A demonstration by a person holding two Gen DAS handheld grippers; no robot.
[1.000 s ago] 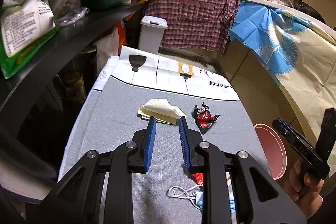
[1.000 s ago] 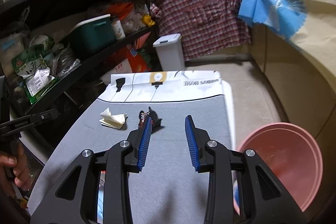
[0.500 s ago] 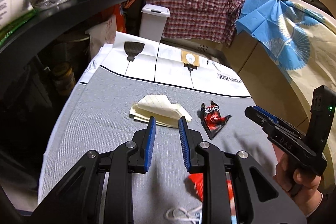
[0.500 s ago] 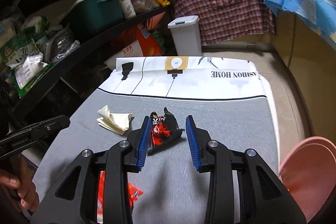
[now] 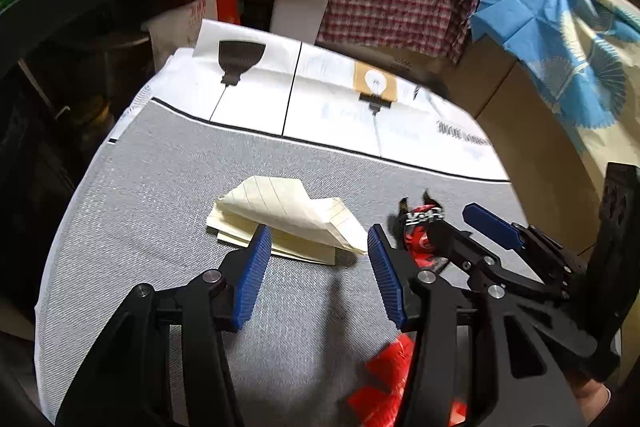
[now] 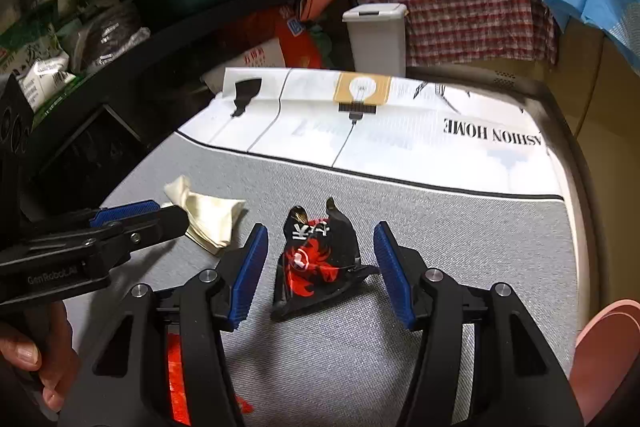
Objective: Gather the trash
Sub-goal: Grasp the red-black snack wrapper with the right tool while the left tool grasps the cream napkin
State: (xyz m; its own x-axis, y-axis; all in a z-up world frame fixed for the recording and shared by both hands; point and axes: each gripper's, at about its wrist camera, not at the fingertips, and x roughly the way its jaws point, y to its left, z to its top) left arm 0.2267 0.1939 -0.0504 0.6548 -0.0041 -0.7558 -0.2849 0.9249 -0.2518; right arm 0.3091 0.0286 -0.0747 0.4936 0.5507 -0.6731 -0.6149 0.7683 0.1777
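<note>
A folded cream paper (image 5: 288, 219) lies on the grey table mat. My left gripper (image 5: 316, 267) is open, its fingers just short of the paper's near edge on either side. A black and red snack wrapper (image 6: 320, 259) lies to the paper's right. My right gripper (image 6: 320, 271) is open with its fingers on either side of the wrapper, not touching it. In the left wrist view the wrapper (image 5: 420, 231) shows partly behind the right gripper. A red wrapper (image 5: 384, 383) lies under the left gripper's fingers. The paper also shows in the right wrist view (image 6: 208, 215).
A pink basin (image 6: 604, 359) stands past the table's right edge. A white lidded bin (image 5: 302, 7) stands on the floor beyond the table. Dark shelves (image 6: 120, 39) with bags and a green box run along the left. A white printed cloth (image 6: 400, 131) covers the table's far end.
Both grippers have moved forward and down to the table and opened wider. The left one has closed in on the paper, the right one now straddles the black and red wrapper.
</note>
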